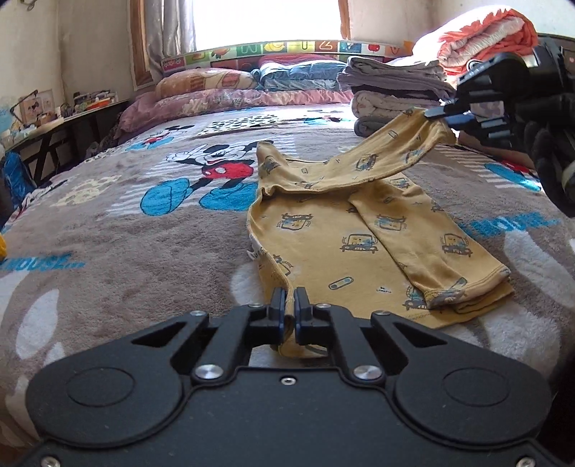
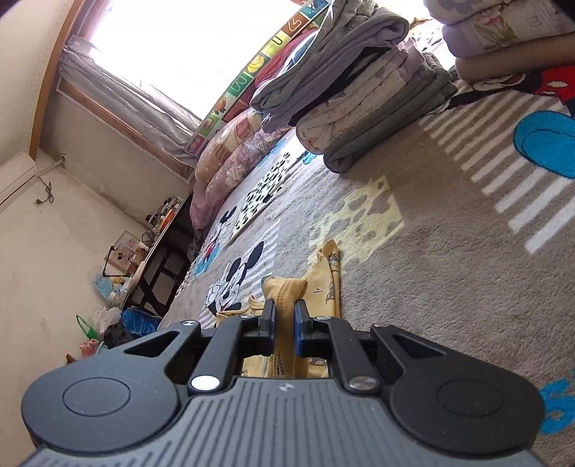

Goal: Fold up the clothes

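A yellow child's shirt (image 1: 334, 230) with small car prints lies on the bed's cartoon blanket (image 1: 115, 230). One sleeve (image 1: 420, 244) is folded down across its body. My left gripper (image 1: 288, 300) is shut on the shirt's near hem, low at the front. The other sleeve (image 1: 391, 151) is lifted off the bed, and my right gripper (image 1: 440, 112) is shut on its cuff at the upper right. In the right wrist view the yellow cuff (image 2: 285, 287) is pinched in the right gripper (image 2: 285, 309), with the rest of the shirt (image 2: 329, 273) hanging below.
A stack of folded clothes (image 1: 391, 86) stands behind the shirt at the back right, with folded blankets (image 1: 485, 32) beyond it. Pillows (image 1: 230, 89) line the headboard. A cluttered black side table (image 1: 64, 118) stands left of the bed. A gloved hand (image 1: 553, 169) holds the right gripper.
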`<state>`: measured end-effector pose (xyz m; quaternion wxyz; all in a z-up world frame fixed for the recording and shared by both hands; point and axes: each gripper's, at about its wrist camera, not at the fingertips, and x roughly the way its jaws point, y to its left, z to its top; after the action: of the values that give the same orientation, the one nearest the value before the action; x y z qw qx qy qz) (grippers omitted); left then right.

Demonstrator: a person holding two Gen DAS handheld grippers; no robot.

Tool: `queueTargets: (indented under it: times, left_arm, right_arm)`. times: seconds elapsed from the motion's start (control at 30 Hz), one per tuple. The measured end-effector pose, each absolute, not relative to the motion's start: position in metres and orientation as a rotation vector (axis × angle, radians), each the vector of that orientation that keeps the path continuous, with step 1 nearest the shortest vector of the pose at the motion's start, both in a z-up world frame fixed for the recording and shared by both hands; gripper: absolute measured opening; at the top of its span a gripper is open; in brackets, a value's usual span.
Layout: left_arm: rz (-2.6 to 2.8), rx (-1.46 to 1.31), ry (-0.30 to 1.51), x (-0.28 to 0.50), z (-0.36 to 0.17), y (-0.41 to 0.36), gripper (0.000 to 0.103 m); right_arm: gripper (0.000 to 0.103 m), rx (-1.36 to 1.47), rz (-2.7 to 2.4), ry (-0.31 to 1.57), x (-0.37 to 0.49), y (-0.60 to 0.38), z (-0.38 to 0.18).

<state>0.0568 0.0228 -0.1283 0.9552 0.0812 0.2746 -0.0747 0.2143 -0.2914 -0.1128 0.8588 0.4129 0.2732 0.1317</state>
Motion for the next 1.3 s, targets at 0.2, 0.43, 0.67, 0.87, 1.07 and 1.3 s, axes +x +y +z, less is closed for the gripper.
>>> queueTargets:
  times: [0.2, 0.43, 0.67, 0.87, 1.07, 1.3]
  left_arm:
    - [-0.214, 0.341, 0.527, 0.050, -0.135, -0.015, 0.003]
    - [-0.229, 0.404, 0.548, 0.054, -0.140, -0.023, 0.003]
    - [-0.246, 0.411, 0.546, 0.054, -0.140, -0.030, 0.003]
    - [-0.266, 0.420, 0.546, 0.052, -0.138, -0.033, 0.003]
    - [-0.279, 0.431, 0.552, 0.054, -0.141, -0.037, 0.003]
    - [-0.367, 0.403, 0.577, 0.052, -0.135, -0.028, 0.003]
  right_arm:
    - [0.012, 0.861, 0.287, 0.571, 0.237, -0.296, -0.094]
    - [0.012, 0.854, 0.284, 0.552, 0.263, -0.301, -0.070]
    - [0.012, 0.844, 0.303, 0.563, 0.276, -0.298, -0.057]
    - [0.012, 0.851, 0.310, 0.555, 0.280, -0.298, -0.052]
    - [0.012, 0.845, 0.313, 0.546, 0.284, -0.299, -0.045]
    - [0.012, 0.843, 0.307, 0.543, 0.285, -0.302, -0.046]
